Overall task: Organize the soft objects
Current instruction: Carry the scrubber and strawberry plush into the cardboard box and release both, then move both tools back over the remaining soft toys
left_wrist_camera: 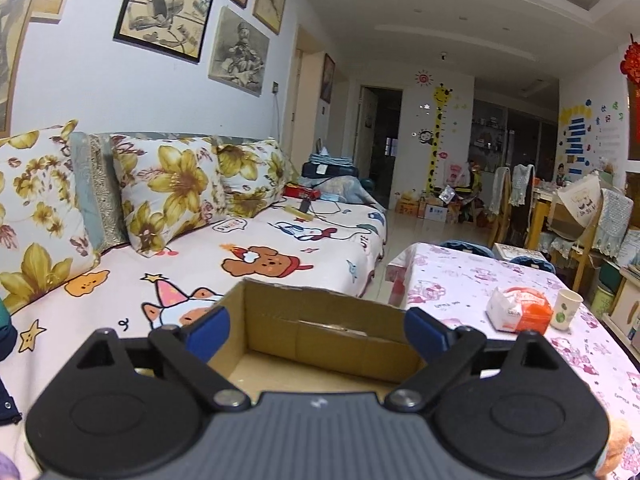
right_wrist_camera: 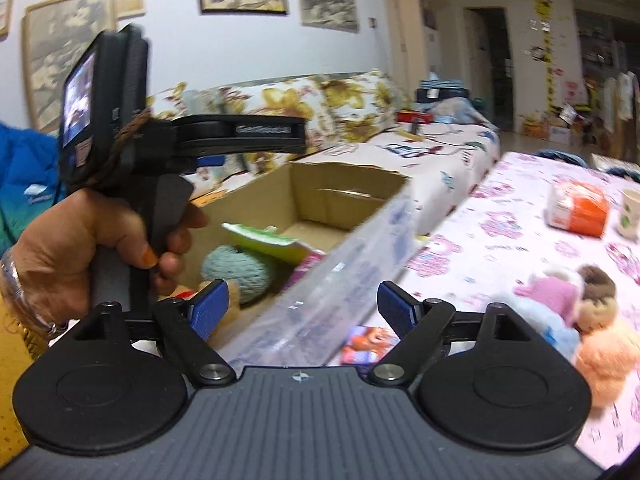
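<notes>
Open brown cardboard box (right_wrist_camera: 320, 204) with soft toys inside

A teal knitted ball (right_wrist_camera: 240, 272) and green-white packet (right_wrist_camera: 264, 238) lie inside; beside it, plush toys (right_wrist_camera: 580, 312) wait on the pink-patterned table (right_wrist_camera: 500, 240). Left gripper (left_wrist_camera: 316, 330) and right gripper (right_wrist_camera: 304, 306) gape wide, empty.

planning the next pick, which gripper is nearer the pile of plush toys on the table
Right. The plush toys lie just beside the right gripper, off its right finger. The left gripper hangs over the cardboard box, on the far side from the toys.

Framed drawings (left_wrist_camera: 164, 12) on white wall, floral-cushioned sofa (left_wrist_camera: 280, 240), tiled floor (left_wrist_camera: 432, 228)
</notes>
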Demonstrator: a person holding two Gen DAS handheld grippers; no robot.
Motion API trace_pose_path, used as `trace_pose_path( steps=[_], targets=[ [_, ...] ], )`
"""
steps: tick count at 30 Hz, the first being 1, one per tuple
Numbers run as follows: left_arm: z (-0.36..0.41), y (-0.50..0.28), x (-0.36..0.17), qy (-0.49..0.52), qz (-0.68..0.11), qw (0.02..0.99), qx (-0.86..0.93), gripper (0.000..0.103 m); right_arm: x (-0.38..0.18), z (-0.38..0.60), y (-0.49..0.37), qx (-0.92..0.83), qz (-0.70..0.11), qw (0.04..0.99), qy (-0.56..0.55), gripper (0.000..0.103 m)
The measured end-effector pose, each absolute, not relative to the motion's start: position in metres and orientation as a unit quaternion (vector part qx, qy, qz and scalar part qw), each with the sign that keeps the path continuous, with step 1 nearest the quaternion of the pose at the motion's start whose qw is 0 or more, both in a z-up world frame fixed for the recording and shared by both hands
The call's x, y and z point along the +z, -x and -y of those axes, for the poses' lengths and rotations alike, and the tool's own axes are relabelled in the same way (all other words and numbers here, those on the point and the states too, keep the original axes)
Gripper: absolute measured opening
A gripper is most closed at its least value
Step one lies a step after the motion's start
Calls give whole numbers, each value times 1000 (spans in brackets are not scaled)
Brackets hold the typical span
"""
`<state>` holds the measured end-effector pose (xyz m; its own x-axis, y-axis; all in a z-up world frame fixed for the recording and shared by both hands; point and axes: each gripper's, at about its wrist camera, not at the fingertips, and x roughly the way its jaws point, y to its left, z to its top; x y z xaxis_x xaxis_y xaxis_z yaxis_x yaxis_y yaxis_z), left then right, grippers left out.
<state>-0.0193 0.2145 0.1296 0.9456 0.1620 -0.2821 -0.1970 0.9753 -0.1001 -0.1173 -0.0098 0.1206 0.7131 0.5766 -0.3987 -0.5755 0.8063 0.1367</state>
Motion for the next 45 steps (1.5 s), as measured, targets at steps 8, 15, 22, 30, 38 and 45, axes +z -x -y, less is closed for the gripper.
trace_pose_path(
  steps=[8, 15, 22, 30, 38, 45],
  targets=[
    [-192, 19, 130, 39, -130, 989, 64, 102, 121, 16, 120, 273, -214, 938, -25, 103],
    [-174, 21, 128, 32, -125, 991, 40, 102, 119, 18, 117, 253, -211, 943, -39, 103],
    [-159, 22, 126, 30, -119, 992, 36, 102, 117, 25, 120, 241, -211, 946, -49, 103],
    [-138, 23, 122, 15, -120, 993, 19, 102, 115, 33, 119, 226, -211, 949, -64, 103],
    [-119, 21, 116, -6, -127, 992, -2, 102, 114, 43, 116, 211, -207, 952, -78, 103],
    [-104, 20, 109, -14, -137, 990, -19, 102, 114, 52, 117, 202, -199, 955, -88, 103]
  ],
)
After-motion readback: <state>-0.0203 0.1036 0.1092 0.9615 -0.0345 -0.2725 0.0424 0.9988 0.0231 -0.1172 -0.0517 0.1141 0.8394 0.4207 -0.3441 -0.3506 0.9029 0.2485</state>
